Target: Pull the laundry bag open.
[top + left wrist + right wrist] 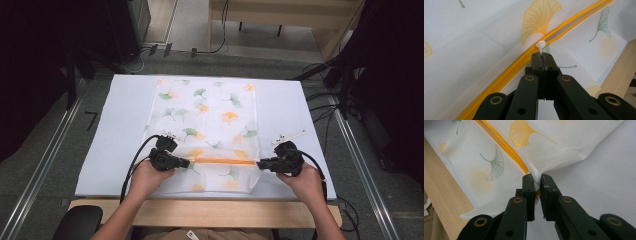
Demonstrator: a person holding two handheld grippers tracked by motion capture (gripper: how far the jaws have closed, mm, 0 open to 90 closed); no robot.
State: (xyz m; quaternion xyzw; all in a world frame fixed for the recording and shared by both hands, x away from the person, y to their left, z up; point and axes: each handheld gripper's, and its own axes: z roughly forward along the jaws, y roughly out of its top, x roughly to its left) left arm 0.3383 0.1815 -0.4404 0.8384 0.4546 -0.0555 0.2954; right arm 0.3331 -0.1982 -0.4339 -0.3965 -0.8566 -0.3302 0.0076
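Left gripper (543,58) clamped on small white zipper pull (540,45), right gripper (537,181) pinching white leaf-printed mesh bag's (210,115) corner, orange zipper (222,161) stretched level between.

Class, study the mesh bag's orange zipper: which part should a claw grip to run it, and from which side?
Grip the white pull tab, as the left claw does, coming from the bag's left end along the zipper. The tab is thin and stands off the slider, so shut jaws pinch it flat. The right claw anchors the bag's opposite edge.
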